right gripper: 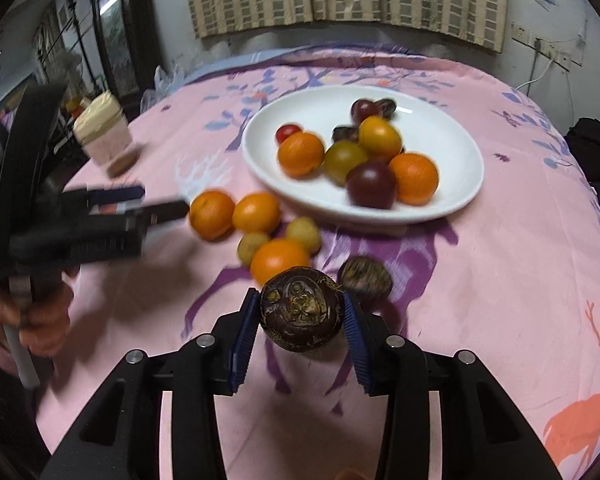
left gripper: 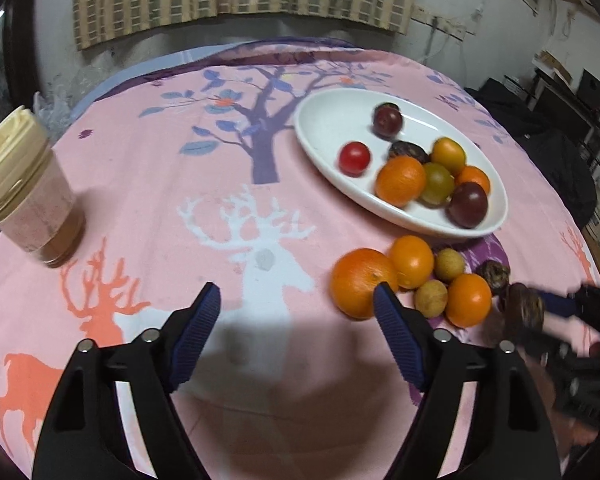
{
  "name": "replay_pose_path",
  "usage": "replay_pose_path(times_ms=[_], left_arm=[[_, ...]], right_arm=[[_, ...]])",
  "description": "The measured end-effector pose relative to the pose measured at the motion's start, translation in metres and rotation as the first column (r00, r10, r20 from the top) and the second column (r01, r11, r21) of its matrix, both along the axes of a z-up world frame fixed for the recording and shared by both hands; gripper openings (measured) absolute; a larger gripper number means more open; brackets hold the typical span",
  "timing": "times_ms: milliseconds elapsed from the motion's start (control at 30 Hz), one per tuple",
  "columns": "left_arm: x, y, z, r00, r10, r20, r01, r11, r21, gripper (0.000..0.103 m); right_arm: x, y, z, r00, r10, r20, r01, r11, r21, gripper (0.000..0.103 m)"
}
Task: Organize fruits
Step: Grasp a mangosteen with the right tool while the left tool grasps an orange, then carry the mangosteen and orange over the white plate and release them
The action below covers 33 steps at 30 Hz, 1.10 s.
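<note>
A white oval plate (left gripper: 328, 120) (right gripper: 440, 128) holds several fruits: oranges, dark plums, a red tomato. Loose fruits lie on the cloth in front of it: a big orange (left gripper: 360, 280) (right gripper: 211, 214), smaller oranges, two longans and a dark water chestnut (right gripper: 365, 278). My right gripper (right gripper: 301, 308) is shut on another dark water chestnut (right gripper: 300, 314) (left gripper: 526, 310), held above the cloth. My left gripper (left gripper: 298, 300) is open and empty, its right finger just before the big orange; it shows blurred in the right wrist view (right gripper: 156, 202).
A jar with a cream lid (left gripper: 24, 188) (right gripper: 104, 136) stands at the table's left. The round table wears a pink cloth (left gripper: 180, 184) with deer and tree prints. Curtains, dark furniture and clutter lie beyond the edges.
</note>
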<state>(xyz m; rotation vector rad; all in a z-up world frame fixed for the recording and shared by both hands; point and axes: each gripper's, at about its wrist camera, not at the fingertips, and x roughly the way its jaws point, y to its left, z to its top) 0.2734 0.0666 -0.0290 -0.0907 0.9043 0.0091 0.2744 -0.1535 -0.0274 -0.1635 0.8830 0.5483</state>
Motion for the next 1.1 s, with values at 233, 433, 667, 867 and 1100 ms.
replay_pose_path(times_ms=[233,433,667,867,1100], left_arm=[[0.014,-0.025,-0.01,0.992,-0.123,0.003,0.123,0.992,0.04,0.064],[0.025,-0.031,-0.017,0.985,-0.172,-0.014,0.172,0.985,0.013,0.043],[0.019,-0.027,-0.012,0.987,-0.16,-0.015,0.16,0.987,-0.013,0.042],[0.037,-0.026,0.027,0.988,-0.138,0.073,0.143,0.987,-0.067,0.042],[0.113,-0.04,0.036,0.993,-0.085,0.084,0.094,0.991,-0.1,0.042]], right_arm=[[0.031,-0.003,0.0,1.0,-0.018,-0.006,0.018,0.997,0.07,0.042],[0.03,-0.005,-0.003,1.0,-0.014,-0.008,0.015,0.997,0.078,0.042],[0.028,-0.005,0.002,1.0,-0.013,-0.002,0.013,0.997,0.081,0.042],[0.06,-0.009,0.028,0.999,-0.031,0.039,0.026,0.992,0.125,0.042],[0.128,-0.012,0.022,0.994,-0.102,0.029,0.096,0.984,0.151,0.043]])
